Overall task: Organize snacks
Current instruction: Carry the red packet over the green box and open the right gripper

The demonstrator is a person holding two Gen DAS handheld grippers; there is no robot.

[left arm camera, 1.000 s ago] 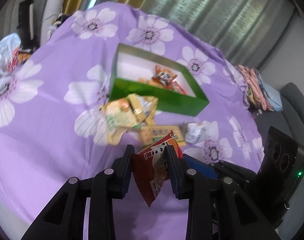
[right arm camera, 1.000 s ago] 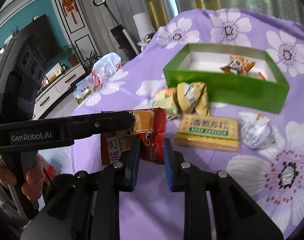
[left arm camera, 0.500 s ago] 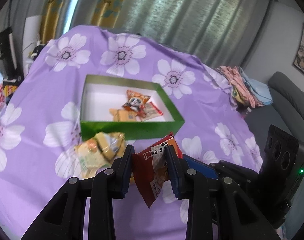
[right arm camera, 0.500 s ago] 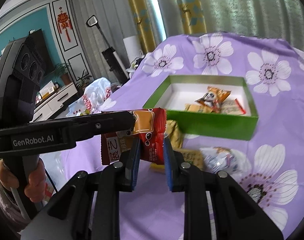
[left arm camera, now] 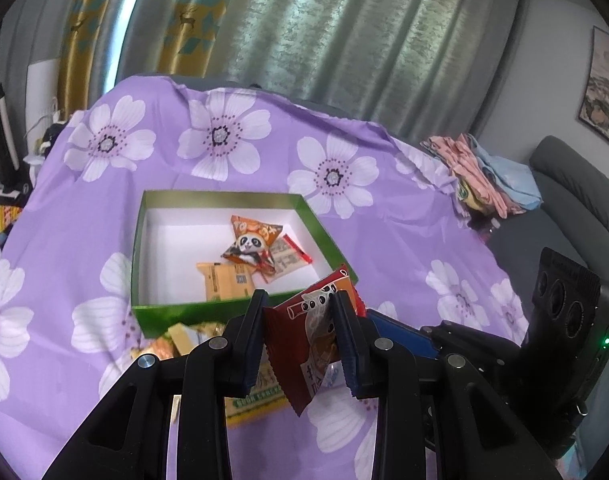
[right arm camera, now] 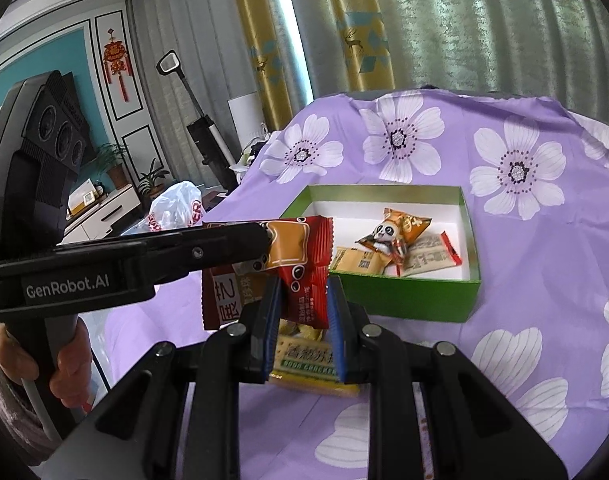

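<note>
Both grippers are shut on one red and brown snack packet (left arm camera: 310, 334), also in the right wrist view (right arm camera: 300, 272). My left gripper (left arm camera: 298, 312) pinches its upper part and shows from the side in the right wrist view (right arm camera: 260, 236). My right gripper (right arm camera: 302, 300) pinches its lower edge. The packet hangs above the table, just in front of the green box (left arm camera: 138, 240), also seen from the right (right arm camera: 404, 300). Inside the box lie a panda packet (left arm camera: 250, 242), a tan packet (left arm camera: 224, 280) and a red-edged wrapper (left arm camera: 290, 254).
A yellow cracker pack (right arm camera: 308, 360) and other loose snacks (left arm camera: 184, 334) lie on the purple flowered cloth (left arm camera: 384, 232) under the grippers. Folded clothes (left arm camera: 480, 172) sit at the far right. A plastic bag (right arm camera: 172, 208) lies at the cloth's left edge.
Both grippers, holding the packet between them, have risen and moved toward the green box; the loose snacks now lie beneath them.
</note>
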